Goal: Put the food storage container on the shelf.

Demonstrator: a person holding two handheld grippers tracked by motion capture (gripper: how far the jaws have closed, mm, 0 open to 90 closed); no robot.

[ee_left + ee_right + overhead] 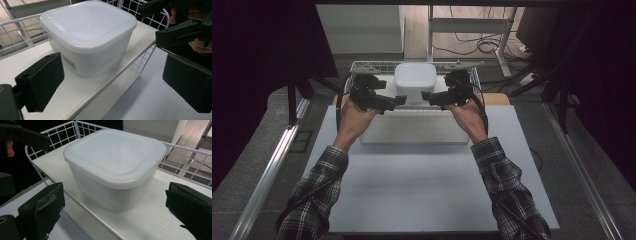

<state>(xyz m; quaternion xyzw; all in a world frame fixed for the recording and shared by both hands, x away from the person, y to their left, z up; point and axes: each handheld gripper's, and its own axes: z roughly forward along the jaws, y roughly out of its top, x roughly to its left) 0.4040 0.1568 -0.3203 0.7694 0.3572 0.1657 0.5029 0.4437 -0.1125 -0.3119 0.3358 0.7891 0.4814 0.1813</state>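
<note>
A white square plastic container (414, 80) with its lid on stands on a white shelf board (412, 131) inside a wire rack (362, 64). My left gripper (400, 100) is open at the container's front left, a little short of it. My right gripper (427, 96) is open at its front right. In the left gripper view the container (87, 37) sits ahead, between and beyond the wide-apart jaws of that gripper (113, 82). The right gripper view shows the container (112, 167) the same way, beyond its gripper (116, 210). Neither gripper touches it.
The wire rack's rails (15, 30) (60, 132) rise behind and beside the container. The shelf board rests on a pale grey table (422, 195). Dark curtains flank the table, and cables (472, 45) lie on the floor beyond. The other gripper (180, 32) (22, 135) appears in each gripper view.
</note>
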